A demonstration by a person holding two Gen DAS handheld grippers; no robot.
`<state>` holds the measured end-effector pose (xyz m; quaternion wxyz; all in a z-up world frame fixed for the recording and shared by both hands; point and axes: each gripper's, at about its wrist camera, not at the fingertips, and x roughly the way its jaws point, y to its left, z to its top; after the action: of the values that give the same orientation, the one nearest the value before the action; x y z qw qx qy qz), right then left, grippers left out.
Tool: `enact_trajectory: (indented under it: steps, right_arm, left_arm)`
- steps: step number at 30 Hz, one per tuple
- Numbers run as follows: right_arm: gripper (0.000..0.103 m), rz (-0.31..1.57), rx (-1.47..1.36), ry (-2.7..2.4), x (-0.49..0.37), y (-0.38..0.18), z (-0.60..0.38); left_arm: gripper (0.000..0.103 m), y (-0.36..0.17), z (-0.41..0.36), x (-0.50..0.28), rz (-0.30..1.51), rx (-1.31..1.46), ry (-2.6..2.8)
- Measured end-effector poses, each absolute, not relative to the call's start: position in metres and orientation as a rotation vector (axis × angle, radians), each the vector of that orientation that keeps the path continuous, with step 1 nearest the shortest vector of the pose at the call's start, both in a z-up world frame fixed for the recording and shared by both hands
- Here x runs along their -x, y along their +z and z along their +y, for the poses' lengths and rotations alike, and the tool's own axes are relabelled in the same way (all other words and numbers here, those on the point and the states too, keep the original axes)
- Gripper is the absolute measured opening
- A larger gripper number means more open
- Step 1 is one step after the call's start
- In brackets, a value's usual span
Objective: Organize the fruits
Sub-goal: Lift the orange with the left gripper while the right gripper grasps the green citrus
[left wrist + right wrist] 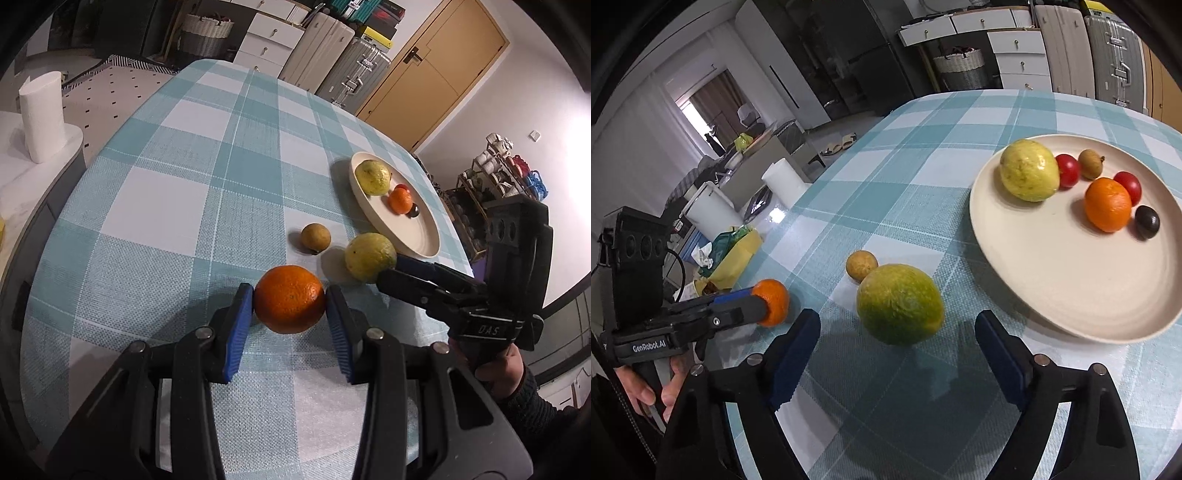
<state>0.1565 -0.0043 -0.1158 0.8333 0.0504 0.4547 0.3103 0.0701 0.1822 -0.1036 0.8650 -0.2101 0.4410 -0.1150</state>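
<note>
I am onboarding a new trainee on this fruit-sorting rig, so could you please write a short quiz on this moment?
1. True or false: the left gripper has its fingers on either side of the large orange.
2. Which fruit lies in front of the open right gripper? A) the green-yellow fruit B) the small brown fruit C) a banana
3. Fill in: the dark fruit lies on the ____.

Key: 1 true; 2 A; 3 plate

Orange [289, 299] between left tongs [289, 321]
</note>
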Motion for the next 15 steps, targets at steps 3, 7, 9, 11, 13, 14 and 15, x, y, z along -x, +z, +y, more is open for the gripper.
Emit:
enact_trajectory:
  steps: [3,7,9,11,13,14,15]
  right_arm:
    - [0.082,0.963,-0.105,0.656,-0.160,-0.117,-0.001]
    - [0.070,0.963,-0.109,0.653,-0.163,-0.118,0.002]
    - [0.062,0.975,-0.115,0.654,-0.165,-0.120,0.002]
    - [0.054,0.994,-0.122,0.659,-0.168,-0.123,0.003]
    - [0.052,0.994,-0.138,0.668,-0.168,-0.124,0.002]
    - [0.051,0.990,-0.143,0.674,-0.167,-0.123,0.001]
    - [0.051,0.981,-0.149,0.683,-0.166,-0.122,0.000]
  left_arm:
    - [0.037,-0.105,0.180,-0.072,0.930,0.434,-0.245]
    - [0.037,-0.105,0.179,-0.073,0.934,0.432,-0.247]
    - [0.037,-0.105,0.179,-0.073,0.935,0.436,-0.250]
    - [0.037,-0.105,0.179,-0.074,0.937,0.433,-0.249]
    - [0.037,-0.106,0.178,-0.073,0.939,0.434,-0.248]
    - [0.037,-0.106,0.177,-0.073,0.941,0.432,-0.248]
    - [0.037,-0.105,0.176,-0.073,0.941,0.430,-0.247]
